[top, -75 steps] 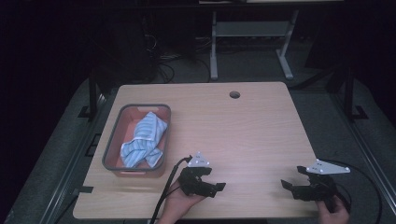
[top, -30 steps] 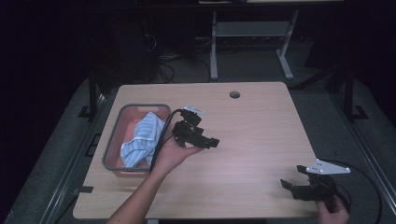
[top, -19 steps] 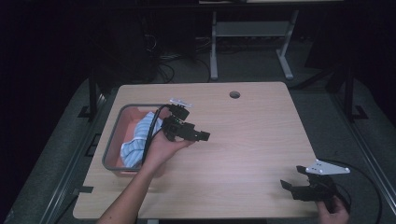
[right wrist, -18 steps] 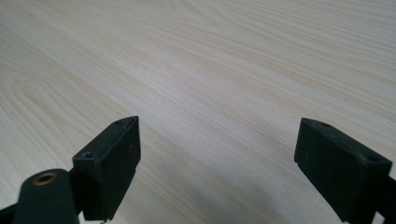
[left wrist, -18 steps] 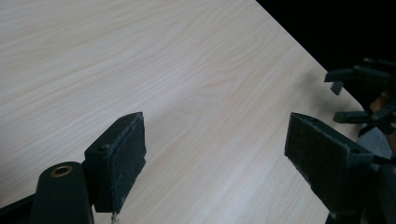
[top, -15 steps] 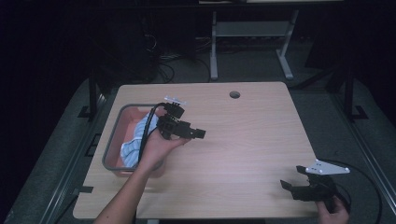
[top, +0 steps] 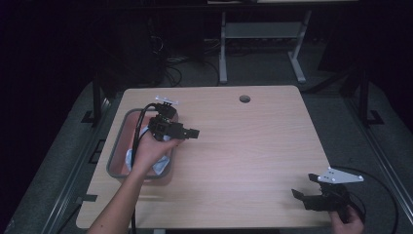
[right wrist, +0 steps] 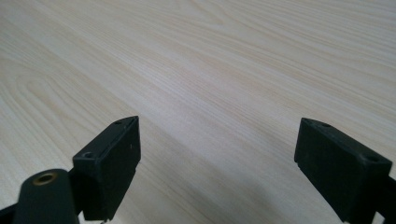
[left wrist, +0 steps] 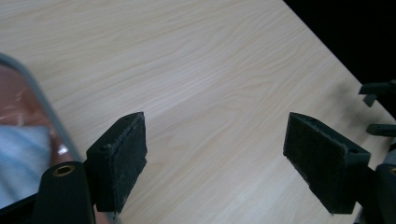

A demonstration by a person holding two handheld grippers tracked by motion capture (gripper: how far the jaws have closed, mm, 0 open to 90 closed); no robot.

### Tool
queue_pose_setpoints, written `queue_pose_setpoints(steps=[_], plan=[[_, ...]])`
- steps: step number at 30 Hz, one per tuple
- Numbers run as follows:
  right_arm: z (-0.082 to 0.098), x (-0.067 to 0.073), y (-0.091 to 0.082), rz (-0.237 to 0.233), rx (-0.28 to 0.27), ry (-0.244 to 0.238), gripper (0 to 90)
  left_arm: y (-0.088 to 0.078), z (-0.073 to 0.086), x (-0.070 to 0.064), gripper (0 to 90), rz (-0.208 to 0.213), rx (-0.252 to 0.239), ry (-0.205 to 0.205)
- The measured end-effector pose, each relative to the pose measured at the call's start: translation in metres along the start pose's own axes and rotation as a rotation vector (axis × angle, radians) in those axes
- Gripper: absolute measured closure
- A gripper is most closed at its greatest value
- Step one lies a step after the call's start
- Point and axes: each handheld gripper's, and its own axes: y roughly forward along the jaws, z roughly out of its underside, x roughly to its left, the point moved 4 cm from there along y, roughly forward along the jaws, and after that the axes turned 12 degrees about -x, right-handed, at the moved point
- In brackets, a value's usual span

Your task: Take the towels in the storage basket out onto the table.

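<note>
Your left gripper (top: 187,132) has moved up from lower centre to tray (top: 115,157) at frame left, jaws wide, empty. Striped cloth (top: 158,165) sits in tray; pick likely next. Right gripper (top: 299,195) unmoved lower right, jaws wide.

We see light wood table (top: 243,146), round cable hole (top: 244,99) at 12 o'clock; grey-rimmed red bin (top: 117,165) at 9 o'clock.

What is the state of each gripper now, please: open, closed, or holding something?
Left gripper: open, holding nothing, above the edge of the tray.
Right gripper: open, holding nothing, above the bare table.
</note>
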Motion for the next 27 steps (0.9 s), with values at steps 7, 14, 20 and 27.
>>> queue_pose_setpoints(steps=[7, 14, 20, 27], plan=[[0.0, -0.001, -0.001, 0.001, -0.006, 0.003, 13.9, -0.013, 0.004, 0.021, 21.7, -0.048, -0.011, -0.031], [-0.001, 0.001, 0.0, -0.006, -0.006, -0.014, 13.9, -0.026, 0.012, 0.044, 22.4, -0.111, -0.024, -0.061], [-0.001, 0.002, -0.001, -0.003, -0.006, -0.013, 13.9, -0.034, 0.021, 0.064, 22.2, -0.168, -0.016, -0.097], [-0.002, 0.004, 0.001, -0.008, -0.002, -0.025, 13.9, -0.037, 0.028, 0.081, 22.4, -0.246, -0.005, -0.119]])
